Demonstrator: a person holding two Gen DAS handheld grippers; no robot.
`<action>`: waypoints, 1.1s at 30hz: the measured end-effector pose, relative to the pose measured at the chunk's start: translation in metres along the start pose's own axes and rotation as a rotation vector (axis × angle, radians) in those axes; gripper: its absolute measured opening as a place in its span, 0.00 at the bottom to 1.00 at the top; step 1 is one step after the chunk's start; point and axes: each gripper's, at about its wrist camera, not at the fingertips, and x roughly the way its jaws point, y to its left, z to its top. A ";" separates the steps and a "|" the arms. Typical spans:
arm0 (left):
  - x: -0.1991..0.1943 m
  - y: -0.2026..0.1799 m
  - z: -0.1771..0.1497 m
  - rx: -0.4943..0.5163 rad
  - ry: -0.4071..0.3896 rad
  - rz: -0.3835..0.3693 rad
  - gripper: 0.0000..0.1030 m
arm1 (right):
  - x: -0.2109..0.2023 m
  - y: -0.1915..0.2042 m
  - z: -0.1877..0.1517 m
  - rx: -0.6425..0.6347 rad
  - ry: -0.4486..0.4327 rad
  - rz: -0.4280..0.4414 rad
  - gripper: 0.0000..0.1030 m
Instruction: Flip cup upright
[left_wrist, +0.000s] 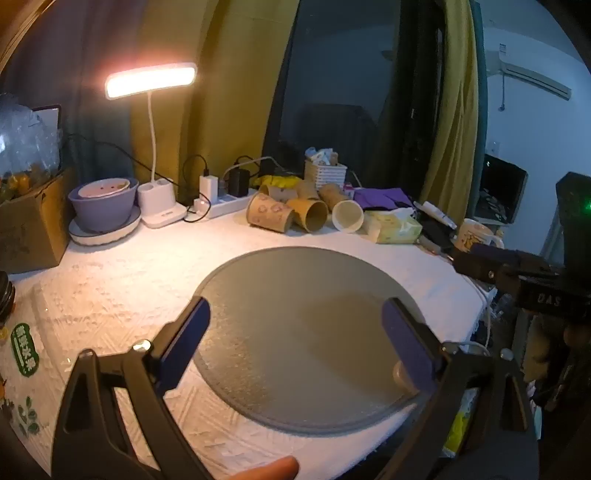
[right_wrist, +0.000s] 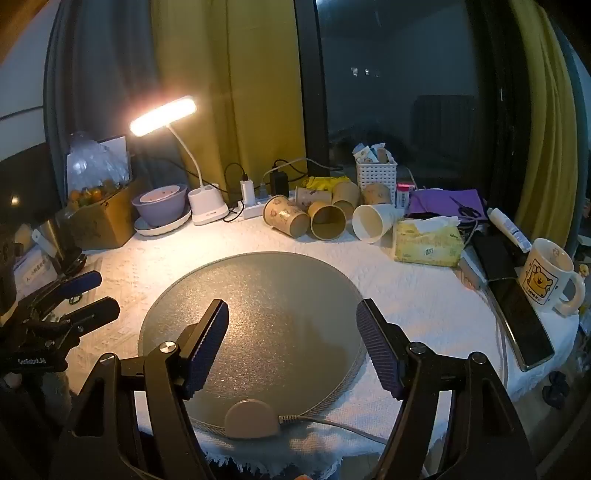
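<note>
A: Left wrist view first. Left gripper (left_wrist: 295, 332) released, fingers (left_wrist: 184, 343) spread wide with nothing between, hovering over the grey round mat (left_wrist: 295, 295). Beyond the fingertips, well apart, a cluster of paper cups lying on their sides on the bench (left_wrist: 110, 295); white-lined cup (left_wrist: 347, 216) at the cluster's right end, mouth toward the camera. Right gripper (left_wrist: 476, 264) poking in off to the right, state unclear from here.

B: And from the right wrist?

A: Right gripper (right_wrist: 291, 343) likewise released, fingers (right_wrist: 207, 347) parted and bare above the same mat (right_wrist: 258, 280). Ahead and slightly right of the fingertips, that white-lined cup (right_wrist: 371, 221) on its side, just beside a brown cup (right_wrist: 327, 221). Left gripper (right_wrist: 88, 295) visible far left, parted.

B: Handling?

A: Probably very light, thin-walled, easily crushed or sent rolling. Best taken gently across the wall near mid-height, or one finger inside the rim, then pivoted up onto the base. Firm squeeze likely to buckle it.
</note>
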 end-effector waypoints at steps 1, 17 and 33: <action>0.000 0.000 0.001 0.000 0.002 -0.001 0.92 | 0.000 0.000 0.000 0.000 -0.005 0.001 0.72; -0.002 -0.003 0.007 0.006 -0.002 -0.013 0.92 | 0.000 0.000 0.001 0.006 -0.008 0.002 0.72; -0.001 -0.005 0.008 0.008 -0.001 -0.016 0.92 | -0.001 -0.002 0.001 0.007 -0.010 0.003 0.73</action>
